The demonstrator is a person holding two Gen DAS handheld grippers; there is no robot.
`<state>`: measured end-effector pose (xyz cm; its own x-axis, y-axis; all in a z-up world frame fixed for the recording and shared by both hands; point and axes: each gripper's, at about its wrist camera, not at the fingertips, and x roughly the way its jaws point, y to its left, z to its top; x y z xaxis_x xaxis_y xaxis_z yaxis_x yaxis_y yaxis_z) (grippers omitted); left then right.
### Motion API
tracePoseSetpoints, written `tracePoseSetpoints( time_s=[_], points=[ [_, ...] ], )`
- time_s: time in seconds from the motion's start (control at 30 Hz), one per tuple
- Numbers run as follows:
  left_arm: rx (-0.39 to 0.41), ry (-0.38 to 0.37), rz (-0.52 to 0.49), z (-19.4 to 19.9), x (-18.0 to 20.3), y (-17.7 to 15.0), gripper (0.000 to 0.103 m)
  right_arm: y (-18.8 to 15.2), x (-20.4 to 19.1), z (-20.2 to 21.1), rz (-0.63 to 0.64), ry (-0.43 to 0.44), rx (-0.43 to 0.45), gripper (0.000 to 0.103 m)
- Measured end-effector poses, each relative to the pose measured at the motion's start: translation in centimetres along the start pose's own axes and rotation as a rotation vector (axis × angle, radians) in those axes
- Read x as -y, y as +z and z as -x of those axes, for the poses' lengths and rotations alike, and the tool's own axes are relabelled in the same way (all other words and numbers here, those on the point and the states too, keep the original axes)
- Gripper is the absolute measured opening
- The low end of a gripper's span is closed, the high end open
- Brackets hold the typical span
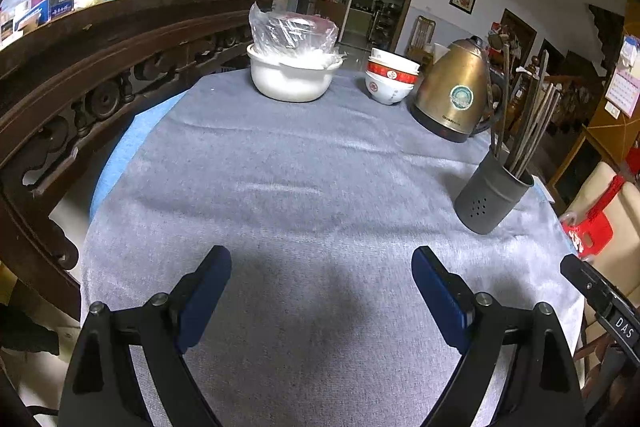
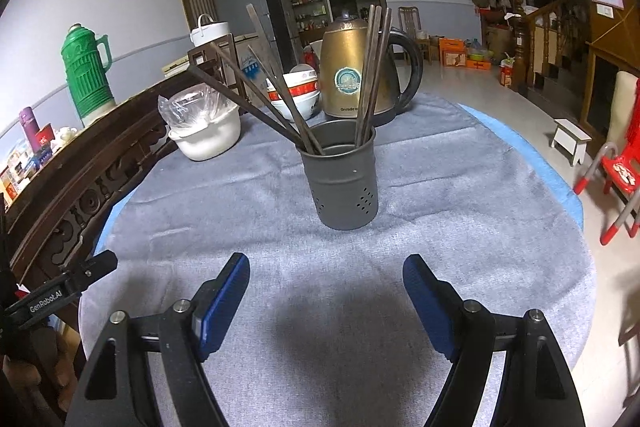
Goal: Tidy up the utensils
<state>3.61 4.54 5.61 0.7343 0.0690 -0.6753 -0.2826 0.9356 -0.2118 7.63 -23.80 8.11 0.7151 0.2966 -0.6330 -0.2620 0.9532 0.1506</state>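
1. Standing upright on the grey tablecloth [image 2: 460,211], the dark perforated utensil holder [image 2: 340,179] carries the chopsticks [image 2: 370,67]; no utensil lies loose on the cloth in either view.
2. The chopsticks run steeply up out of the cup. One group leans left; the other stands nearly vertical at the right of the rim.
3. The right gripper [image 2: 326,291] faces the holder directly: the cup sits dead ahead, centred between its jaws but well apart from them. Jaws are spread wide and hold nothing.
4. The left gripper [image 1: 322,281] is also spread wide and empty. From it the holder [image 1: 494,193] lies ahead and off to the right.
5. Judgement: the right gripper is the better placed for the holder.
6. The kettle [image 2: 360,75] and stacked bowls [image 2: 298,95] stand just behind the holder.
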Motion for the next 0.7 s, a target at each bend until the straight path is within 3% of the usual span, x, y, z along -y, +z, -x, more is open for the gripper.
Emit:
tracePoseSetpoints(
  time_s=[0.43, 0.7],
  points=[
    [-0.007, 0.016, -0.061, 0.3, 1.5, 0.3, 0.092, 0.8, 0.3, 0.4, -0.008, 0.008, 0.027, 0.082],
    [0.029, 0.012, -0.066, 1.8, 2.0, 0.8, 0.092, 1.1, 0.4, 1.7, -0.009, 0.015, 0.062, 0.082]
  ],
)
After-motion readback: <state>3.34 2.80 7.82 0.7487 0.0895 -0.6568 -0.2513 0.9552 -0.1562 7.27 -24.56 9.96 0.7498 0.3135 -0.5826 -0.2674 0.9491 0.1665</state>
